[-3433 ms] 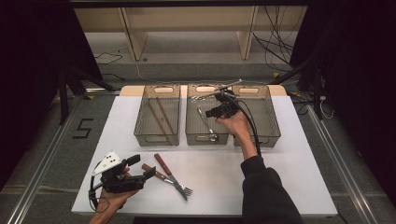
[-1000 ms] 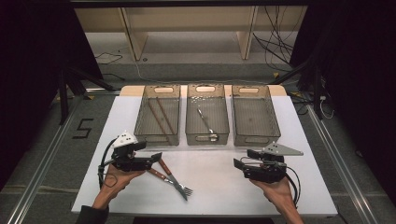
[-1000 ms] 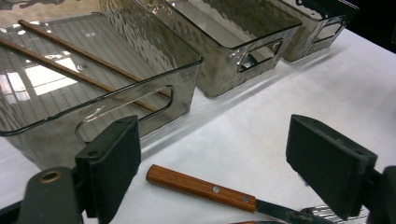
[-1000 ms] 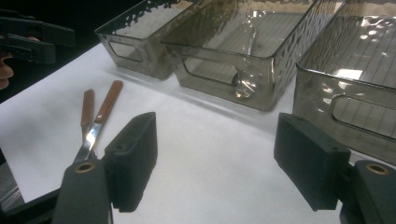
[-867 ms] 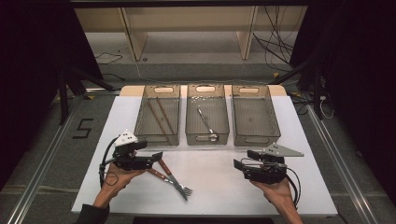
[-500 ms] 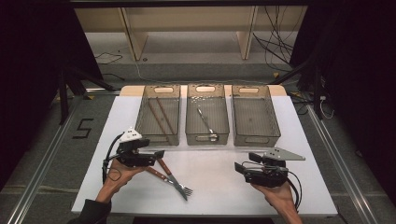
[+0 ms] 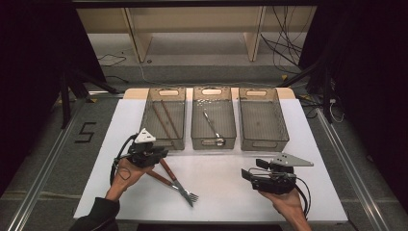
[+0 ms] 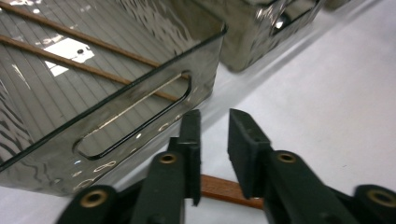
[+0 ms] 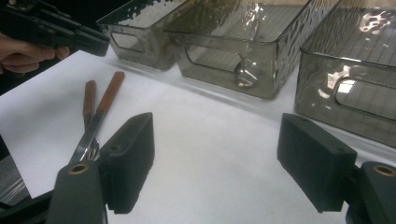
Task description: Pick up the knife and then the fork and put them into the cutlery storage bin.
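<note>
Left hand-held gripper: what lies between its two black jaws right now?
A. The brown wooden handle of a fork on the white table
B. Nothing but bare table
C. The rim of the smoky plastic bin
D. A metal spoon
A: in the left gripper view the left hand-held gripper has its jaws narrowed to either side of the brown wooden handle lying on the white table, beside the smoky plastic bin; contact is not clear.
</note>
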The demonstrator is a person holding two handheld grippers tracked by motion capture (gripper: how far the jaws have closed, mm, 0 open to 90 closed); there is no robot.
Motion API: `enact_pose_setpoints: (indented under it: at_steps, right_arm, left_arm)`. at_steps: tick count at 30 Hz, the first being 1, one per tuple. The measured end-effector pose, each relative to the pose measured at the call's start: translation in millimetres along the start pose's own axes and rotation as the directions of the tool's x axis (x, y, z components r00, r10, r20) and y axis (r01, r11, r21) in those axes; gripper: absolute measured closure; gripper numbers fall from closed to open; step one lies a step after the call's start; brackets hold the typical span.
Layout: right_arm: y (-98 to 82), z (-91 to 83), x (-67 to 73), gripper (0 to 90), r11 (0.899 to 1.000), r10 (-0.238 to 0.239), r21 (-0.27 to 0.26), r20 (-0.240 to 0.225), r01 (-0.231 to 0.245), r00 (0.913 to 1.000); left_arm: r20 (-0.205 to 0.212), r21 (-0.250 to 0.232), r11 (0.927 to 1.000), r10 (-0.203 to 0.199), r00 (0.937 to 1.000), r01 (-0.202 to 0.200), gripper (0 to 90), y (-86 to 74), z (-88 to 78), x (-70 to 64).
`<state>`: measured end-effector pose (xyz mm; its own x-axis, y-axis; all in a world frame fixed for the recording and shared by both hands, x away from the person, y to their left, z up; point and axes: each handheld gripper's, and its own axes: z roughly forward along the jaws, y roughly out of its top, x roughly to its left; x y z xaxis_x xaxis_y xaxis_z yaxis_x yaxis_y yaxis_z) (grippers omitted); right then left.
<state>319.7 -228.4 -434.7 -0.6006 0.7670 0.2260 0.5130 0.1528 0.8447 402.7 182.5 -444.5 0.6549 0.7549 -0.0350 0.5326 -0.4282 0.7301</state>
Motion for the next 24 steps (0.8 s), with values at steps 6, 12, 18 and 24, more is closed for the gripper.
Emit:
enact_pose_setpoints:
  at_steps: [6, 12, 18, 24]
  right_arm:
    - [-0.2, 1.1, 1.7, 28.4, 1.000, -0.003, 0.008, -0.003, 0.003, 1.0000]
    - [-1.1, 3.7, 2.8, 28.5, 1.000, -0.009, 0.024, -0.008, 0.009, 0.9999]
    - [-1.1, 3.4, 3.5, 28.6, 1.000, -0.012, 0.026, -0.008, 0.012, 0.9999]
    - [-0.9, 2.9, 4.0, 28.6, 0.999, -0.013, 0.031, -0.009, 0.014, 0.9999]
  left_arm:
    - [0.022, 0.058, 0.9981, 0.022, 0.9995, -0.023, 88.5, -3.7, 17.6, 0.3]
    - [0.038, 0.123, 0.9915, 0.036, 0.9986, -0.041, 88.8, -9.2, 32.9, -0.2]
    - [0.035, 0.179, 0.9817, 0.061, 0.9975, -0.066, 89.0, -13.2, 35.4, -0.8]
    - [0.028, 0.222, 0.9727, 0.064, 0.9976, -0.069, 89.0, -17.7, 30.3, -1.9]
